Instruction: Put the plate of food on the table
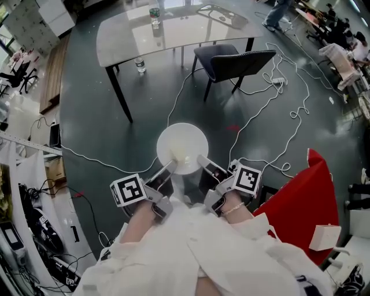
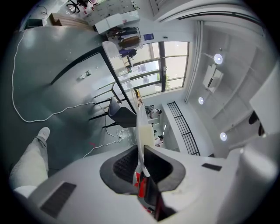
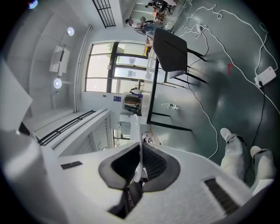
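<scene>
Left claw [image 1: 171, 164], right claw [image 1: 202, 159]: white plate [image 1: 182, 139]

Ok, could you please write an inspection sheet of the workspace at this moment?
Surface: grey rectangular table, ahead of the person; plate not on it.
Job's things: round white plate, held over the dark grey floor; pale patch on it.
Clutter: clear plastic bottle standing on the table; second bottle lying on the floor beneath.
Grippers: left gripper and right gripper each shut on the plate's near rim.
Cables: white cables looped across the floor.
Surroundings: dark chair by the table; red object at right.
</scene>
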Demonstrator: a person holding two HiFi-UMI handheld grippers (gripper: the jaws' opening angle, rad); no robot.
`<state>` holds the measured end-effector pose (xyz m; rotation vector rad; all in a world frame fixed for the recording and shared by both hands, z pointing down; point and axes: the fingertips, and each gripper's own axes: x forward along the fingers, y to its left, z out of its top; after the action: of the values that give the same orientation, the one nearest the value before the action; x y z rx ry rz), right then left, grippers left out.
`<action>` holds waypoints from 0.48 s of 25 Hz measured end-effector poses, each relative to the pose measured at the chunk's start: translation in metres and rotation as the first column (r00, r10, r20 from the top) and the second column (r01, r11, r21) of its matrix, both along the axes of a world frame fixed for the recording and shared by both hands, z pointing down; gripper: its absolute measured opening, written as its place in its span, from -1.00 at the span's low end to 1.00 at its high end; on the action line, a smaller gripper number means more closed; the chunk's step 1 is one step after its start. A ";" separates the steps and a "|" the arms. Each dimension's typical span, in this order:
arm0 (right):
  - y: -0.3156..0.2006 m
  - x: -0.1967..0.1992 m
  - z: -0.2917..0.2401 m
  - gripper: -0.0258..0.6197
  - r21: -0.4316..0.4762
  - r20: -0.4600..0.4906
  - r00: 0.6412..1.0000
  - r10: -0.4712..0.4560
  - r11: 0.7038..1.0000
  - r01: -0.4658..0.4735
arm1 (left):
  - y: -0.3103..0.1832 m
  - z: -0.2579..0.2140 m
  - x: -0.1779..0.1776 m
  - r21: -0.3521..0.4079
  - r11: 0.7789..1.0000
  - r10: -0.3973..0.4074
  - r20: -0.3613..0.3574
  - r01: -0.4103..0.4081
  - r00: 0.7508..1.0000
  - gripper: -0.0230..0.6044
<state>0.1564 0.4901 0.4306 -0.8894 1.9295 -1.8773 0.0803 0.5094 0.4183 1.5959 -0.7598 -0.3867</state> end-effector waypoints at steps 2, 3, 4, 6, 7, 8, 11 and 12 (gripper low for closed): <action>-0.026 -0.006 0.000 -0.89 0.011 -0.008 1.000 0.006 1.000 -0.006 | -0.027 0.001 -0.007 -0.008 1.000 0.005 -0.006 -0.005 1.000 -0.82; -0.041 -0.010 0.000 -0.89 0.015 -0.010 1.000 0.012 1.000 -0.012 | -0.041 0.000 -0.011 -0.022 1.000 0.002 -0.012 -0.002 1.000 -0.82; -0.057 -0.014 -0.001 -0.89 0.018 -0.007 1.000 0.019 1.000 -0.019 | -0.058 -0.001 -0.016 -0.034 0.999 0.000 -0.017 0.000 1.000 -0.82; -0.089 -0.023 -0.004 -0.89 0.021 0.007 0.999 0.034 0.999 -0.034 | -0.091 -0.005 -0.025 -0.032 0.999 0.008 -0.019 -0.008 1.000 -0.81; -0.104 -0.027 -0.006 -0.89 0.024 0.012 0.999 0.040 0.999 -0.041 | -0.106 -0.008 -0.029 -0.028 0.999 0.017 -0.019 -0.017 1.000 -0.82; -0.119 -0.032 -0.008 -0.89 0.028 0.014 0.999 0.047 0.998 -0.048 | -0.121 -0.010 -0.033 -0.025 0.999 0.026 -0.020 -0.027 0.999 -0.82; -0.162 -0.047 -0.014 -0.89 0.040 0.005 0.998 0.065 0.997 -0.066 | -0.166 -0.014 -0.051 -0.025 0.998 0.051 -0.011 -0.051 0.999 -0.82; -0.177 -0.052 -0.016 -0.89 0.049 0.004 0.998 0.070 0.996 -0.070 | -0.181 -0.015 -0.056 -0.019 0.998 0.061 -0.010 -0.061 0.998 -0.82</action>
<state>0.1044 0.3133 0.4148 -0.9277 1.9095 -1.7827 0.0244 0.3285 0.4037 1.5948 -0.7041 -0.3413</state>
